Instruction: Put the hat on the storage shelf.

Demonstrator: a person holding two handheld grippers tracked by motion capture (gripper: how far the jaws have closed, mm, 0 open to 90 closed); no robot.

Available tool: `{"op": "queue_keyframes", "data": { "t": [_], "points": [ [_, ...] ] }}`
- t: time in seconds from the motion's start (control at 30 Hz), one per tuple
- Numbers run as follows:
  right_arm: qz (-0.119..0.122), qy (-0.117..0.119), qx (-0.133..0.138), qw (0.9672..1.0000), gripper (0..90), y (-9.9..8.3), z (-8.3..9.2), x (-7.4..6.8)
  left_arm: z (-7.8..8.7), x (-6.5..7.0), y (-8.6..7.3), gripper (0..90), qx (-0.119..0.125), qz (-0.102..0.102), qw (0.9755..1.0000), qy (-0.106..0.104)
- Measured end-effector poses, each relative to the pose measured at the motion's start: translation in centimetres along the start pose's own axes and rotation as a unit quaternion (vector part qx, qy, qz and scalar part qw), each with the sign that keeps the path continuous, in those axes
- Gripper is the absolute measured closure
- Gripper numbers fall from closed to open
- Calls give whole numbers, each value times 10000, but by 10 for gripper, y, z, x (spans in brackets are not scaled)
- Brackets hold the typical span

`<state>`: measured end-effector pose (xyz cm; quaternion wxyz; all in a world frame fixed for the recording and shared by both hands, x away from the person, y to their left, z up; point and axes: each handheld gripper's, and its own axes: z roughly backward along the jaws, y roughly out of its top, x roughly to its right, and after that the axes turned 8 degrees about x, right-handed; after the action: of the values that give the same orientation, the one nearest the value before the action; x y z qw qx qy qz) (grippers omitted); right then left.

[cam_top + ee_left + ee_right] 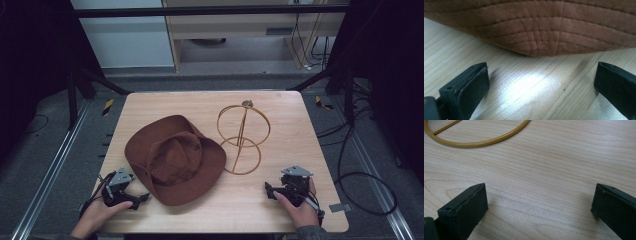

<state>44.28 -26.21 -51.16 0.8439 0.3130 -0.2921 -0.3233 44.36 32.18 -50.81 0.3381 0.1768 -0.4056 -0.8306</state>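
Hat, brown and wide-brimmed, lies crown-up on the wooden table in the high view, just ahead of the left gripper and across from the right gripper; a gold wire stand rises beside it. In the left gripper view the jaws gape wide, the stitched brim close ahead: soft, light, floppy felt, best pinched at that edge, I judge. In the right gripper view the jaws stand wide over bare wood, the stand's base ring ahead.

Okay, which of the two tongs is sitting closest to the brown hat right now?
The left tongs: their open jaws point at the brown hat's brim just ahead. The right tongs sit across the table, facing the gold wire stand instead.
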Motion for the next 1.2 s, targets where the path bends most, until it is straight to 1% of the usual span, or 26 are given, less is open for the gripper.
{"op": "queue_keyframes", "data": {
  "t": [0.1, 0.3, 0.43, 0.5, 0.57, 0.6, 0.63, 0.73, 0.77, 0.9, 0.93, 1.0, 1.03, 1.1, 1.13, 1.2],
  "points": [
    [1, 0, 0, 10000, 5, 0, 0, 0, 0, 0, 0, 0, -13, 5, 10000, 2],
    [10, 0, 1, 10000, 5, 0, 0, 0, 1, 1, 3, 0, -148, -36, 9999, -42],
    [10, 1, 2, 10000, 5, 0, 0, 0, 4, 2, 4, 42, -137, -30, 9999, -89],
    [11, 1, 2, 10000, 5, 0, 0, 0, 9, 2, 5, 36, -41, 11, 9999, -118],
    [13, 1, 2, 10000, 5, 0, 0, 0, 10, 2, 6, 38, -30, 6, 9999, -129],
    [12, 0, 1, 10000, 5, 0, 0, 0, 14, 3, 6, 38, 55, 27, 9998, -180],
    [12, 0, 1, 10000, 5, 0, 0, 0, 14, 3, 6, 40, 55, 27, 9998, -180],
    [11, 1, 1, 10000, 5, 0, 0, 0, 21, 4, 8, 42, 195, 5, 9996, -221],
    [11, 1, 1, 10000, 5, 0, 0, 0, 21, 4, 8, 42, 195, 5, 9996, -221],
    [1, -1, -1, 10000, 5, 0, 0, 0, 27, 3, 10, 42, 371, -1, 9990, -261],
    [15, -3, 1, 10000, 5, 0, 0, 0, 29, 3, 11, 41, 463, 7, 9985, -280],
    [13, -5, -1, 10000, 5, 0, 0, 0, 32, 3, 12, 39, 539, -10, 9981, -284],
    [13, -5, -1, 10000, 5, 0, 0, 0, 32, 3, 12, 39, 539, -10, 9981, -284],
    [12, -5, -1, 10000, 5, 0, 0, 0, 37, 4, 16, 39, 650, 0, 9975, -260],
    [13, -8, -1, 10000, 5, 0, 0, 0, 41, 6, 21, 38, 745, -3, 9967, -329],
    [13, -8, -2, 10000, 5, 0, 0, 0, 44, 7, 28, 38, 753, -96, 9966, -332]
  ]
}}
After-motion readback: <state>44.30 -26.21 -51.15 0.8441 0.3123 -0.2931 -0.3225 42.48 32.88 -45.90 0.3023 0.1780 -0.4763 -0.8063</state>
